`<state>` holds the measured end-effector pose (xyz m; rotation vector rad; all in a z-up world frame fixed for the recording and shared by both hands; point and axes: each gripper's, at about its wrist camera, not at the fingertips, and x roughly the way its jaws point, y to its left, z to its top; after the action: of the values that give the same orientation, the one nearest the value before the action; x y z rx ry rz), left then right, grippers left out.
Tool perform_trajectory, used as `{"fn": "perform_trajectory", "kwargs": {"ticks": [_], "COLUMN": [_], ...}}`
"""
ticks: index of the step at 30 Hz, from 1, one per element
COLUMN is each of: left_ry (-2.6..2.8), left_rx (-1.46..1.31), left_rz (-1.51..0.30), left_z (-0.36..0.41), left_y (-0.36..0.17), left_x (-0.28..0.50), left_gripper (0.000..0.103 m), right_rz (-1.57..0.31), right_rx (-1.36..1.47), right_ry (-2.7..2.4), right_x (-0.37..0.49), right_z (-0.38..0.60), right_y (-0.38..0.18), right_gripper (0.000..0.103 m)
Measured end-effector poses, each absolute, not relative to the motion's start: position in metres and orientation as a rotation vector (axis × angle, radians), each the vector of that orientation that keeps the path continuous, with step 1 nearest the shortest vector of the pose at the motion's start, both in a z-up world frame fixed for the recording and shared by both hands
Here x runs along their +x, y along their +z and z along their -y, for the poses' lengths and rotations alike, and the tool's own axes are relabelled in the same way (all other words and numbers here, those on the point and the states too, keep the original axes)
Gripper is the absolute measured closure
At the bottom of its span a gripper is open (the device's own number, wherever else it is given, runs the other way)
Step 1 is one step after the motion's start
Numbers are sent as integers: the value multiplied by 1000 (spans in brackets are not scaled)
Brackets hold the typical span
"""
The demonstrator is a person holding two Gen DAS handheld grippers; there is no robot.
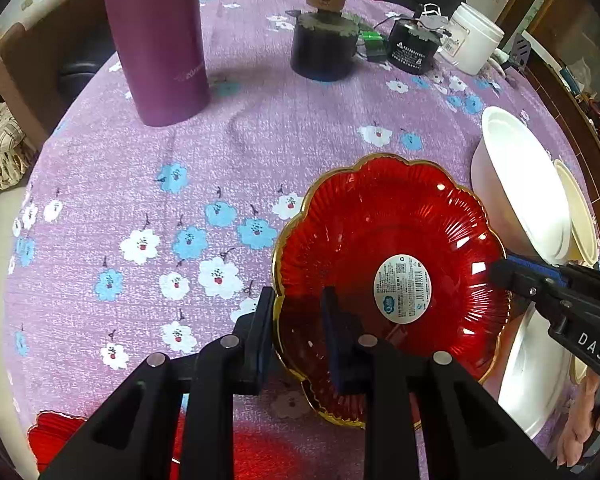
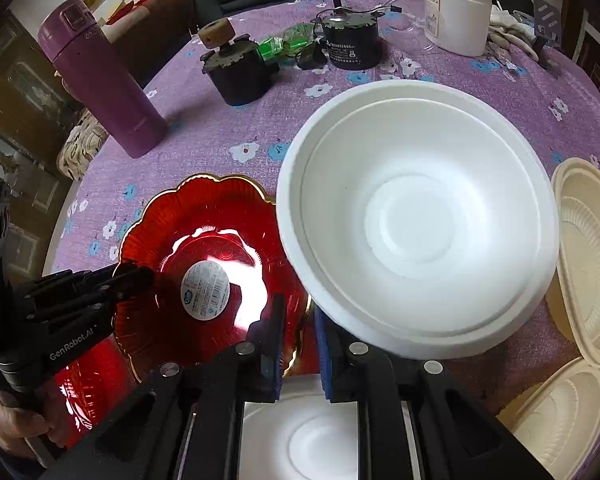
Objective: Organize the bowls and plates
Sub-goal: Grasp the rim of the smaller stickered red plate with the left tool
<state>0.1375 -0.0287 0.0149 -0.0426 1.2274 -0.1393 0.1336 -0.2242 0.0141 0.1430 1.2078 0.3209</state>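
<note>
The counter is round and covered with a purple cloth printed with white and blue flowers. The cloth has a few soft folds near the middle.

On the far side stand a tall purple bottle, a dark cylinder with a tan wheel on top, a second black cylinder with wires, and a white jar. Some green wrapping lies between the two cylinders. Behind the counter there is a dark seat, brown wooden furniture on both sides, and a patterned fabric at the left edge.

The red scalloped plate with a gold rim and a round sticker is held tilted above the cloth. The left gripper is clamped on its near-left rim, and the right gripper is closed on the opposite rim. A white bowl stands tilted just beside the red plate. Two cream plates lie at the right edge of the counter. Another white bowl is below the right gripper, and another red dish is under the left gripper. A hand holds the handle of the left gripper.
</note>
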Motion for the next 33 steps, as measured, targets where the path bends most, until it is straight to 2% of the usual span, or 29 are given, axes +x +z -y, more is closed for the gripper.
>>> {"fn": "perform_trajectory", "kwargs": {"ticks": [33], "left_ry": [-137], "left_rx": [-35], "left_rz": [-1085], "left_z": [4], "left_y": [74], "left_x": [87], "left_gripper": [78], "right_rz": [-1114], "right_rx": [239], "right_ry": [418], "right_x": [91], "right_z": [211], "right_y": [61], "right_gripper": [88]}}
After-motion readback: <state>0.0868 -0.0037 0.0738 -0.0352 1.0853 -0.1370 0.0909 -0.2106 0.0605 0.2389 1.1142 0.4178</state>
